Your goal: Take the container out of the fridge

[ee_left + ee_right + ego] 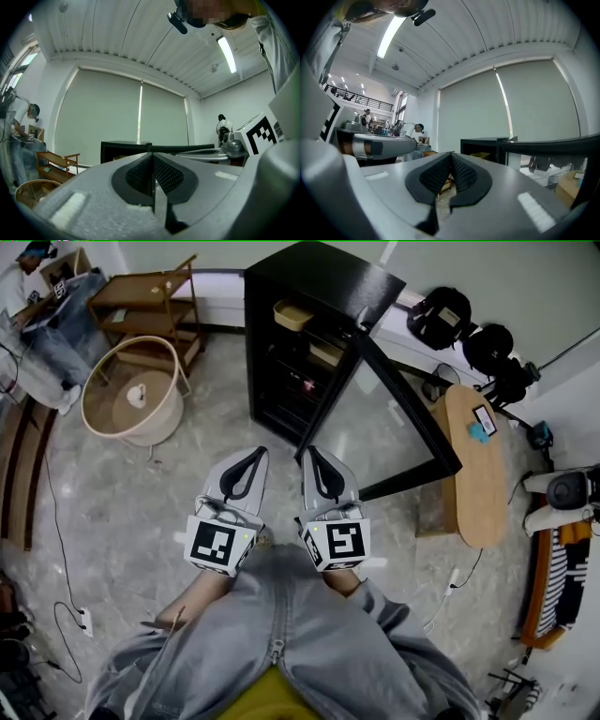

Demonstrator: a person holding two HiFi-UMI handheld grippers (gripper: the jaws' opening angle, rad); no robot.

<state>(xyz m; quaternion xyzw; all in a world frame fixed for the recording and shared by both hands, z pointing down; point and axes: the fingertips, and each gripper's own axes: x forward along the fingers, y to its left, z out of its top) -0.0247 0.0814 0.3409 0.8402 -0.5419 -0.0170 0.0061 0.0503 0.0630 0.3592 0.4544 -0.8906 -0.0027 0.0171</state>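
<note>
Left tool (257, 457) and right tool (310, 457) both have jaws together, empty.

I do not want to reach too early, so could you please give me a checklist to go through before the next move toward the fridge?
1. Fridge door open: ok, it stands swung out to the right.
2. Container in sight: ok, a tan container sits on the top shelf.
3. Left gripper free: ok, nothing is between its jaws.
4. Right gripper free: ok, it holds nothing.
5. Jaws apart for a grasp: not ok, both pairs are together.
6. Grippers at the shelf: not ok, both are held close to the person's body, short of the fridge.
</note>
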